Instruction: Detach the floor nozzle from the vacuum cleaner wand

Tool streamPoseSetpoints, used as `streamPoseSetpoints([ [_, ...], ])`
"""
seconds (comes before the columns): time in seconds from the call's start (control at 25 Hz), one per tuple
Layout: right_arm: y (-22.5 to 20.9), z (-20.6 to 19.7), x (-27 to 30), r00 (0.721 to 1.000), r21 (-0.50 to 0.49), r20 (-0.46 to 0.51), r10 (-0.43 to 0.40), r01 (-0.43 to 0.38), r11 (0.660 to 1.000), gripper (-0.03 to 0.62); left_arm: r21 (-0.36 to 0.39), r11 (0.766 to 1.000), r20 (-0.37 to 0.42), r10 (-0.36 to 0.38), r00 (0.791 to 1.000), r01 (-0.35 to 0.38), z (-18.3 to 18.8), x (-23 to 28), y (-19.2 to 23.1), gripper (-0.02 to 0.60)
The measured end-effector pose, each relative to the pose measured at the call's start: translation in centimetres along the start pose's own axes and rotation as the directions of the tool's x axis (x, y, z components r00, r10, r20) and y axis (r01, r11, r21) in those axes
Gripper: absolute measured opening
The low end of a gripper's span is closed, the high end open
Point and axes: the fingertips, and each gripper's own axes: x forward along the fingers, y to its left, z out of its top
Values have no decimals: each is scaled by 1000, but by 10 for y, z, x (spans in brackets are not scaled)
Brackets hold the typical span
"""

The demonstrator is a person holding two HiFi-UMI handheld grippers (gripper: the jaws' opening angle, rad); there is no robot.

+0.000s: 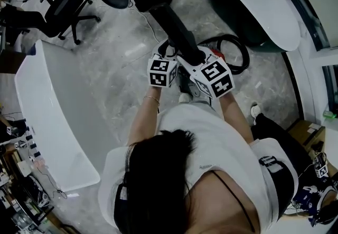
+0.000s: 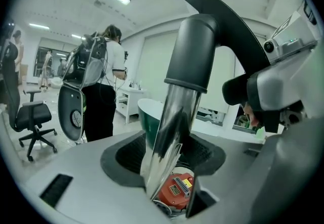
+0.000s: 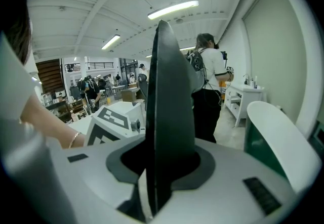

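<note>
Only in the head view are both grippers seen together: the left gripper [image 1: 170, 58] and the right gripper [image 1: 203, 69] are held side by side near the person's chest, at the near end of the wand [image 1: 174, 27], which runs away from them to the far left as a thick black tube. A black hose [image 1: 240, 50] is looped on the floor to the right. The wand's bright metal is not shown there.

In the left gripper view a polished chrome tube [image 2: 172, 117] is seen standing between the widely parted jaws, ungripped, with a gap at its right side through which the red vacuum body [image 2: 176, 190] is glimpsed below. Above the jaws the tube is capped by a black collar [image 2: 195, 51], and a curved black arm is carried across to the right gripper on the right.

In the right gripper view the jaws are seen closed, partway, on a tall, tapering black section [image 3: 169, 117] of the wand; the left gripper's marker cube [image 3: 114, 122] lies just to the left.

The floor nozzle cannot be identified with certainty in any view.
</note>
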Motion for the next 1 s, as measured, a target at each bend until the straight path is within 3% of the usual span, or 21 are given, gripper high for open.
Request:
streamPoseSetpoints([
  [0.2,-1,-2,1,1000,-4,-4,2,-2,1000,118,51,999,-24,-16,1000,17,-6,4,-3,166],
  [0.68,0,0,4,1000,-22,0,0,0,1000,117,38,999,-22,-37,999,38,-5,3,-2,163],
  [1.0,3,2,2,999,-32,-46,20,-22,999,115,53,998,-23,-45,999,46,-5,2,-3,160],
])
